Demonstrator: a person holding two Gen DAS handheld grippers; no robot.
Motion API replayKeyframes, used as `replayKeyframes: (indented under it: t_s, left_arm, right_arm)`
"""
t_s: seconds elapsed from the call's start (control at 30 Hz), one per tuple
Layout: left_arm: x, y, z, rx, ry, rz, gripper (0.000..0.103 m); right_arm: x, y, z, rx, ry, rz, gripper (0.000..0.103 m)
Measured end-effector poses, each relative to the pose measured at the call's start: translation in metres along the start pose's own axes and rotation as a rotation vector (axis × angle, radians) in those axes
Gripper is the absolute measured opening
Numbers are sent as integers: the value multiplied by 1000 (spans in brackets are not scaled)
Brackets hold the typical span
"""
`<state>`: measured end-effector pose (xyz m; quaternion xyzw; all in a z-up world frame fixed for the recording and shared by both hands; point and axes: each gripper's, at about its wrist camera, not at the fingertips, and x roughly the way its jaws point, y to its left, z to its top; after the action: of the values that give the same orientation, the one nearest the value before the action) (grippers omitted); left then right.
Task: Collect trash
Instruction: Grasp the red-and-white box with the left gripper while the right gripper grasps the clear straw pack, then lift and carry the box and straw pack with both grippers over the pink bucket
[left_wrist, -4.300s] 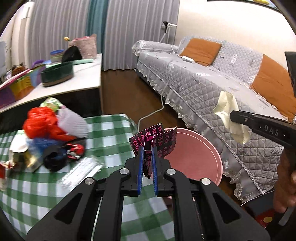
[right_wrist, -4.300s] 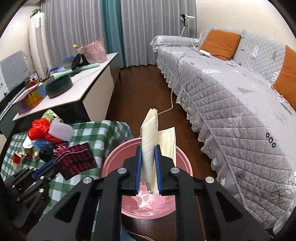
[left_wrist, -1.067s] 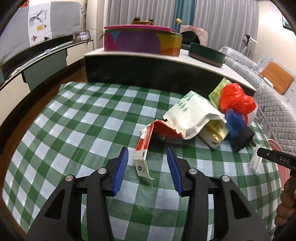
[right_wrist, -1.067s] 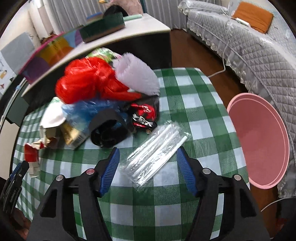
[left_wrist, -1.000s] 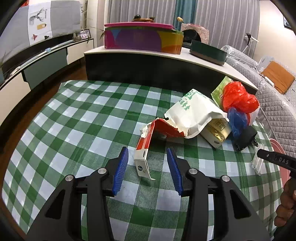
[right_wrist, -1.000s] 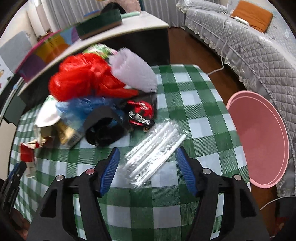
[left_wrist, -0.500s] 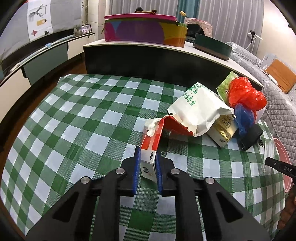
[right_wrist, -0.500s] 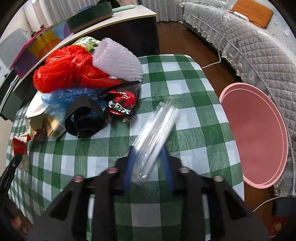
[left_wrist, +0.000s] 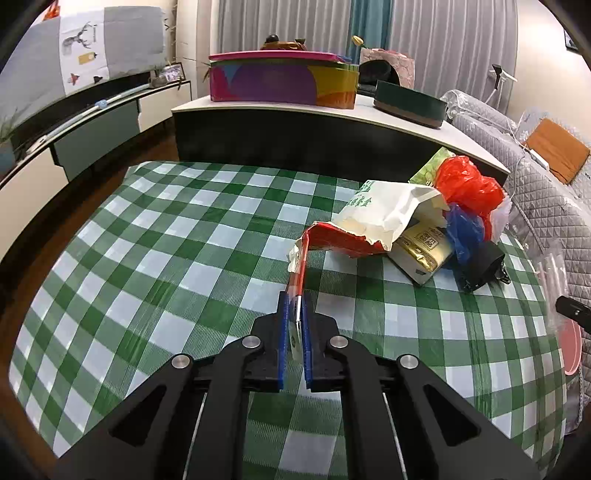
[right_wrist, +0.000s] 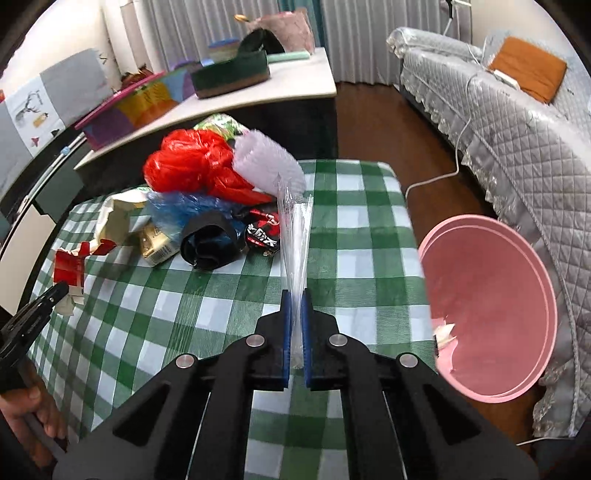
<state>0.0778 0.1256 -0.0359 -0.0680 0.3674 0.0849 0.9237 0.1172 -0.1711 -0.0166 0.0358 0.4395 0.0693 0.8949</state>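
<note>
My left gripper (left_wrist: 294, 314) is shut on the end of a torn red and white carton (left_wrist: 325, 243), which lies on the green checked table (left_wrist: 166, 258). The carton also shows in the right wrist view (right_wrist: 72, 264), held by the left gripper (right_wrist: 55, 291). My right gripper (right_wrist: 294, 310) is shut on a clear plastic wrapper (right_wrist: 293, 229) and holds it upright above the table. A pink bin (right_wrist: 491, 310) stands beside the table's right edge, with a pale scrap inside.
A trash pile sits at the table's far side: a white paper bag (left_wrist: 388, 210), a red plastic bag (right_wrist: 192, 166), a blue bag (right_wrist: 181, 206), a black pouch (right_wrist: 210, 240), a gold box (left_wrist: 424, 251) and white foam netting (right_wrist: 266, 166). A sideboard stands behind and a grey sofa (right_wrist: 517, 122) at the right.
Both grippers were open about a second ago. The left has closed on the red carton and the right has closed on the clear wrapper and lifted it upright.
</note>
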Motion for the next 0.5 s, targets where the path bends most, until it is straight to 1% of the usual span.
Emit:
replayKeyframes:
  t_s: [0.2, 0.5]
  left_arm:
    - [-23, 3, -4, -42, -30, 11, 6]
    - [-64, 6, 0, -79, -133, 66, 5]
  right_arm:
    - [-18, -12, 1, 2, -32, 22, 5]
    - [-45, -16, 4, -18, -94, 54, 5]
